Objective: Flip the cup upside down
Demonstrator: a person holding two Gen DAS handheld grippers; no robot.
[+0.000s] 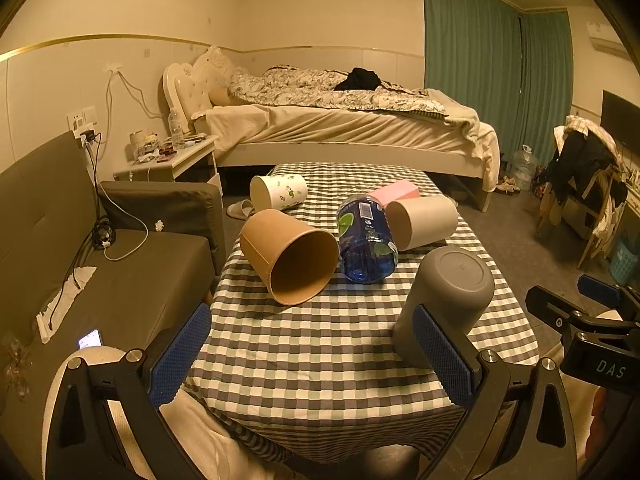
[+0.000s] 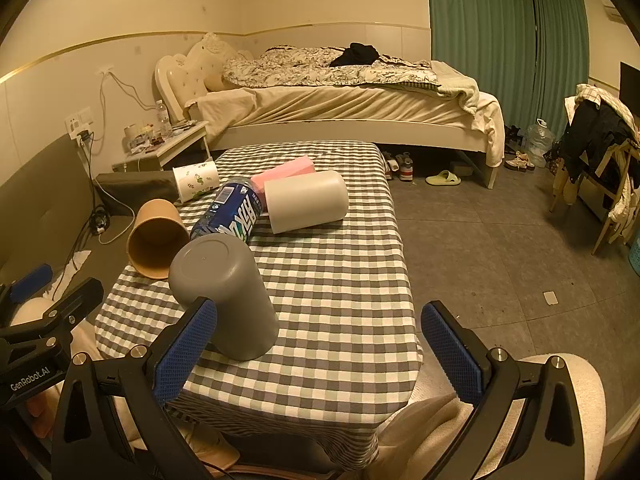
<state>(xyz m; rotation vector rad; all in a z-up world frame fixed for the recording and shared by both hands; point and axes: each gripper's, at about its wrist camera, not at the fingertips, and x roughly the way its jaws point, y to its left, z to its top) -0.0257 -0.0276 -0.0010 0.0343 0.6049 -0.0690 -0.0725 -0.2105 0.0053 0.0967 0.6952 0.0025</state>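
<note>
A grey cup (image 1: 448,300) stands upside down, base up, on the checked tablecloth (image 1: 320,344) near the table's front; it also shows in the right wrist view (image 2: 224,292). My left gripper (image 1: 312,356) is open and empty; its right finger shows in front of the cup's lower side. My right gripper (image 2: 320,352) is open and empty, its left finger in front of the cup's lower edge. A brown paper cup (image 1: 292,256), a white cup (image 1: 424,220) and a floral cup (image 1: 280,192) lie on their sides.
A blue plastic bottle (image 1: 366,240) lies between the brown and white cups, with a pink block (image 1: 396,190) behind. A sofa (image 1: 100,264) is on the left, a bed (image 1: 340,120) behind, and open floor (image 2: 500,248) on the right.
</note>
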